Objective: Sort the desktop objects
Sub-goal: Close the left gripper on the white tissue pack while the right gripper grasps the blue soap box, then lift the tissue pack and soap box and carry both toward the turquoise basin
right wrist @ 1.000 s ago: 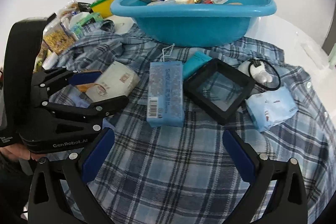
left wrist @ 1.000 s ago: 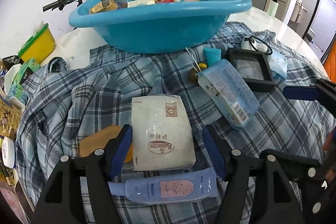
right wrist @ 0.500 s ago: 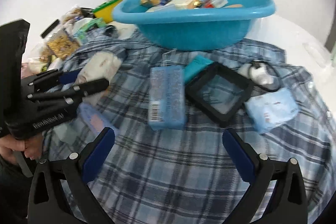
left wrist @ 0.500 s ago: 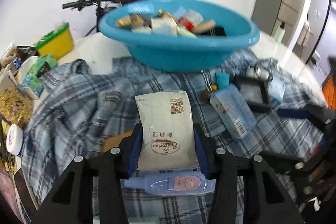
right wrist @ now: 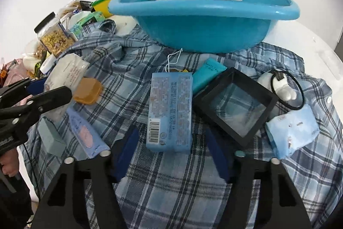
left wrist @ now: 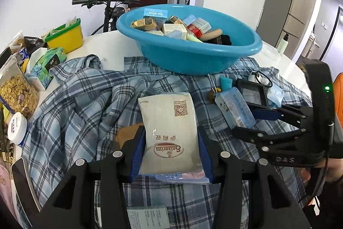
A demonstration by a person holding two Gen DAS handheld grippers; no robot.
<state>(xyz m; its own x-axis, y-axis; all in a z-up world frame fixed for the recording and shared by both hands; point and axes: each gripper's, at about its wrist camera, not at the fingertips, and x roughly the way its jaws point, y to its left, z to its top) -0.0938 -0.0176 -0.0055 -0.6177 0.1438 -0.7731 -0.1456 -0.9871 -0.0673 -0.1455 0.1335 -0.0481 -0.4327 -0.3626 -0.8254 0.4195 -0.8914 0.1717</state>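
Note:
My left gripper (left wrist: pixel 170 132) is shut on a white food packet (left wrist: pixel 171 113) with a red-brown logo and holds it above the plaid cloth (left wrist: pixel 85 104). From the right wrist view the packet (right wrist: pixel 68 70) shows at the left in those jaws. My right gripper (right wrist: pixel 171 134) points down at a light-blue tissue pack (right wrist: pixel 170 104). Its jaws are closing, the pack's near end lies between them, and a gap shows on both sides. Behind stands the blue basin (right wrist: pixel 203 29) with several small boxes in it.
On the cloth lie a black frame box (right wrist: pixel 235 104), a teal tube (right wrist: pixel 209 74), a pale-blue packet (right wrist: pixel 291 132), an amber box (right wrist: pixel 88 90), a pink-printed tube (right wrist: pixel 85 134) and a grey box (right wrist: pixel 50 136). A cereal jar (right wrist: pixel 55 38) and a yellow tub (left wrist: pixel 64 38) stand at the left.
My left gripper closed on the white packet and lifted it off the cloth. My right gripper came down to the blue tissue pack and its jaws narrowed around it.

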